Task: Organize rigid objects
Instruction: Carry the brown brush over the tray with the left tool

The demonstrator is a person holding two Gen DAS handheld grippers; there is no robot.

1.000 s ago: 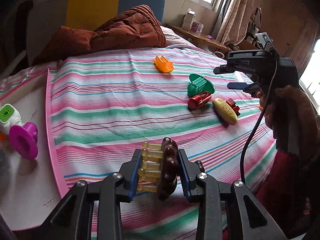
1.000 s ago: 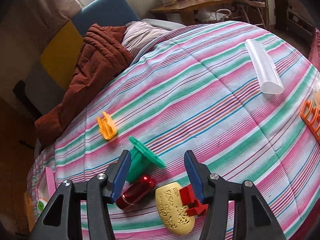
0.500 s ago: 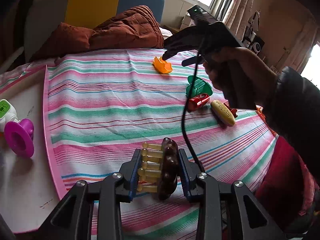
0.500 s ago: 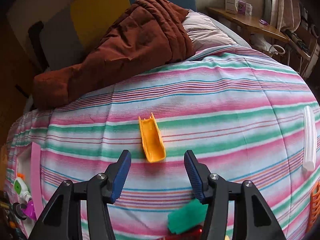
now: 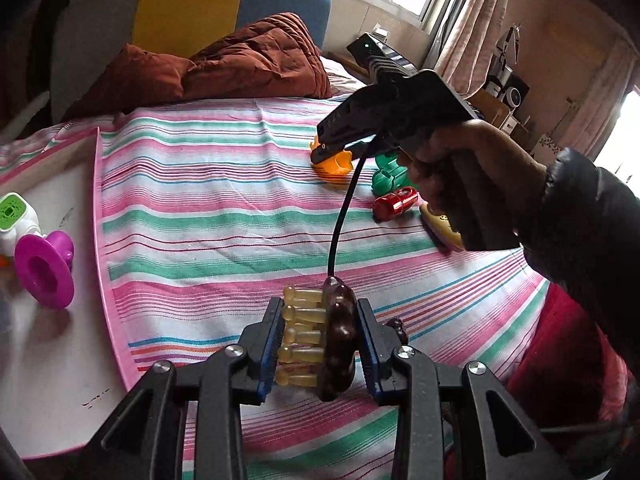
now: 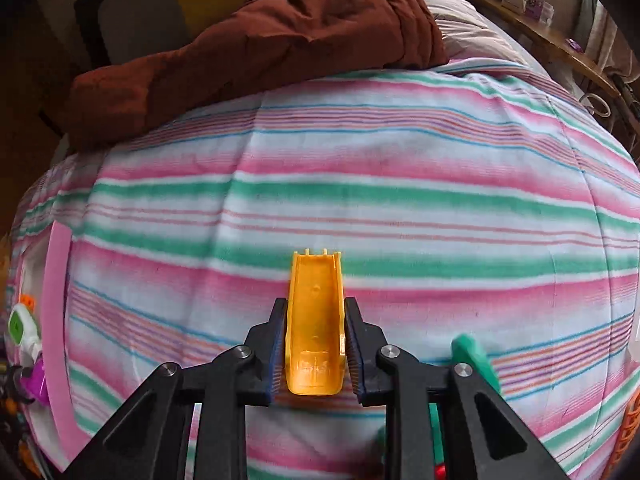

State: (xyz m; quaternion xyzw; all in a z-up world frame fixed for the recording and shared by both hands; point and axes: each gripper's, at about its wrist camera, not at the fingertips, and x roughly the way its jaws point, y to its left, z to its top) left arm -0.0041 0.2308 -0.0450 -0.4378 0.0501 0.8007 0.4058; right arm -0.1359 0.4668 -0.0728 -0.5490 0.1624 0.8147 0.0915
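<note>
Left wrist view: your left gripper (image 5: 318, 342) is clamped on a brown brush (image 5: 338, 344), its pale pegs (image 5: 300, 320) against the left pad and its back against the right. It hangs over the near edge of the striped bed (image 5: 208, 216), held off the cover. Toward the bed's right edge lie a green piece (image 5: 386, 176), a red piece (image 5: 395, 208) and a yellow piece (image 5: 442, 226), close together. Your right hand (image 5: 460, 184) holds the other tool over an orange piece (image 5: 334, 162) just beyond them. On the left edge sits a pink-rimmed tray (image 5: 102, 240) with a magenta piece (image 5: 42, 268) and a white-and-green toy (image 5: 12, 216) in it.

Right wrist view: your right gripper (image 6: 316, 346) has just been closing, and the orange piece (image 6: 316, 320), a trough open side up, now sits lengthwise between the pads. Both pads meet its side walls; I judge it gripped. Whether it has left the cover cannot be told. The green piece (image 6: 474, 356) shows just right of the tool.

Step in hand, by my judgement: pickup of the orange piece, with the brush carried in the other hand. The tray looks like the collecting place. The next move calls for a straight lift clear of the green piece, then a carry to the left edge. The trough's thin walls may flex or slip; keep the squeeze firm.
</note>
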